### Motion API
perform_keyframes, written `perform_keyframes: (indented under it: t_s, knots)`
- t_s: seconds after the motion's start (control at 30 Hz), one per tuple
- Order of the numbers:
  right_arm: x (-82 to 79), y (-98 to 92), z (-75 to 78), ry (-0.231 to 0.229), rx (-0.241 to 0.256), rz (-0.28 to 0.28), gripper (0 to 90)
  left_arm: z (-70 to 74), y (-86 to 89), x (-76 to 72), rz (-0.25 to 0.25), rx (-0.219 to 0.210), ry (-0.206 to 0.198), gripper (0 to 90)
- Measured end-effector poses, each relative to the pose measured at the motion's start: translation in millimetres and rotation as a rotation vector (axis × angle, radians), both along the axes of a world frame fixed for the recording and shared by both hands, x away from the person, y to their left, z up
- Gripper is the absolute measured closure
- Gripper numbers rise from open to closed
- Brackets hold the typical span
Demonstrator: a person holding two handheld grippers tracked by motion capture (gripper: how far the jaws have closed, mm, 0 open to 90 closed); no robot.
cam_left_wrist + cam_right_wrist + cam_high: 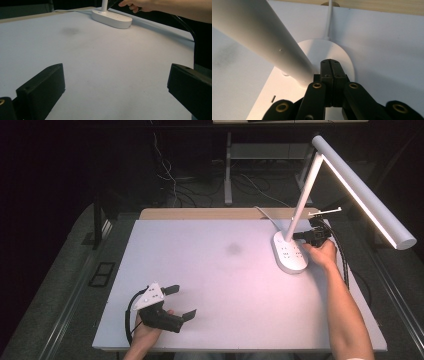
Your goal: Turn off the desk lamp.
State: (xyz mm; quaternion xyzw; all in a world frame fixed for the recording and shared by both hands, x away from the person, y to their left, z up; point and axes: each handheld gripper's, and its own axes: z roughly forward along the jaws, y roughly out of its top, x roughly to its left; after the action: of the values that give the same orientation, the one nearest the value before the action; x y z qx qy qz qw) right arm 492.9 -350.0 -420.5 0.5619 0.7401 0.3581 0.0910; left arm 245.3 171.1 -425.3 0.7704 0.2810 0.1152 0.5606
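Evidently the thing in play is the white desk lamp with its oval plastic base (289, 253), standing near the right far corner of the pale tabletop (220, 285), its slanted stem rising to a long bar head overhanging the right edge. The right gripper (306, 236) sits at the foot of that stem, jaws pressed flat together with nothing between them, tips just beside the joint on the base. A sideways shove there could tip the top-heavy lamp or slide it toward the far edge, tugging the white cord (328, 18) behind it. The left gripper (179, 302) rests near the front left corner, jaws spread wide and empty, well apart from the lamp and too far to steady it.
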Motion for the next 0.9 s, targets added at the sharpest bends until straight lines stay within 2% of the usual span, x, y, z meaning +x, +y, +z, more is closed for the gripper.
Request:
perform_keyframes:
  t_s: [0.27,0.67,0.7,0.87,0.9]
  knots:
    - [-0.3,0.3,0.1,-0.004,-0.010,0.000,90.0,0.2,0.2,-0.7,0.000,-0.001,-0.001,0.1]
    - [-2.1,-4.1,-5.1,-0.012,0.047,-0.014,90.0,0.6,1.1,-1.5,0.002,0.001,-0.006,0.1]
    - [-3.7,-4.3,-6.3,-0.025,0.052,-0.019,90.0,0.7,1.6,-1.4,0.001,0.003,-0.007,0.1]
    - [-5.0,-4.6,-6.8,-0.029,0.061,-0.029,90.0,1.1,1.9,-1.9,0.004,-0.003,-0.004,0.1]
    - [-6.0,-3.4,-7.3,-0.052,0.046,-0.030,89.9,1.1,1.9,-1.9,0.005,-0.003,-0.003,0.1]
